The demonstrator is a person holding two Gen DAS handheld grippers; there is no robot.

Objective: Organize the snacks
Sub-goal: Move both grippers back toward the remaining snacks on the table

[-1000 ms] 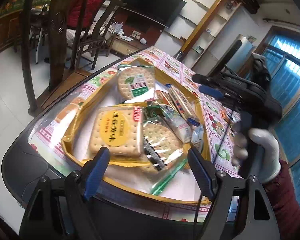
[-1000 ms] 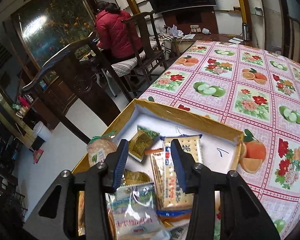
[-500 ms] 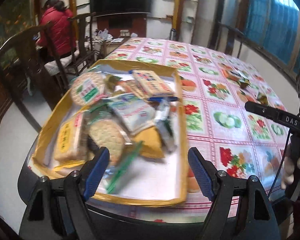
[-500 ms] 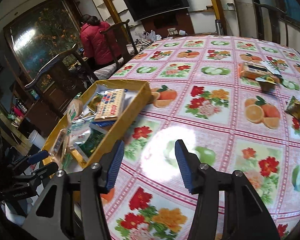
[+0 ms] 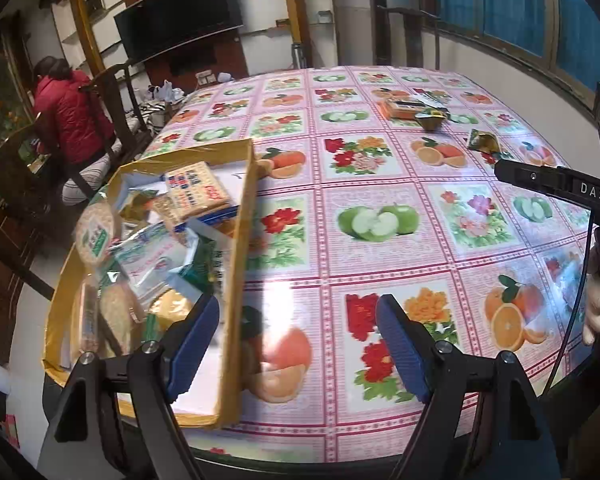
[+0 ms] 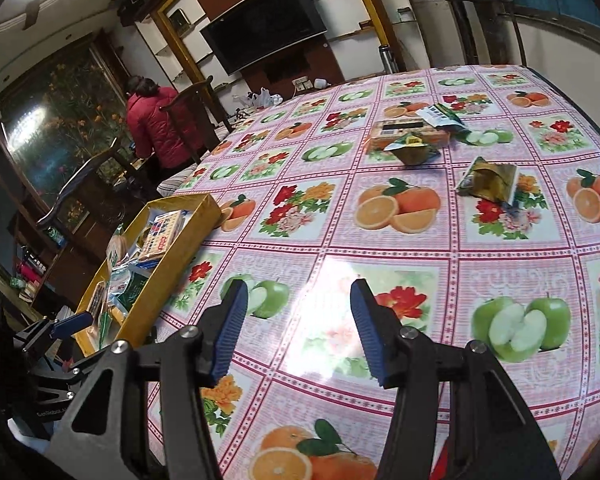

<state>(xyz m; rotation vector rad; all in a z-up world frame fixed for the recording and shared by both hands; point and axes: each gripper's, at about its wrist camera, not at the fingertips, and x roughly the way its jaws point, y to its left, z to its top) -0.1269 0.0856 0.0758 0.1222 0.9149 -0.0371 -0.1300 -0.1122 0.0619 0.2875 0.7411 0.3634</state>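
With both our right claw [image 6: 296, 328] and left claw [image 5: 298, 346] spread and empty, we should reach slowly for the crinkly gold snack packet [image 6: 488, 180] by the table's far right edge, then carry it to the yellow cardboard box [image 6: 172, 256].

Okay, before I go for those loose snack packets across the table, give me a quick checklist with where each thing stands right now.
1. Right gripper empty: ok, nothing between its blue pads, jaws apart.
2. Left gripper empty: ok, jaws wide, nothing held.
3. Loose targets visible: ok, a gold-green packet, a dark triangular packet and an orange pack lie on the tablecloth.
4. Path to them clear: ok, only bare tablecloth in between.
5. Room in the yellow box: cannot tell, it already looks crowded.
6. Targets separable: cannot tell, the triangular packet seems to touch the orange pack.
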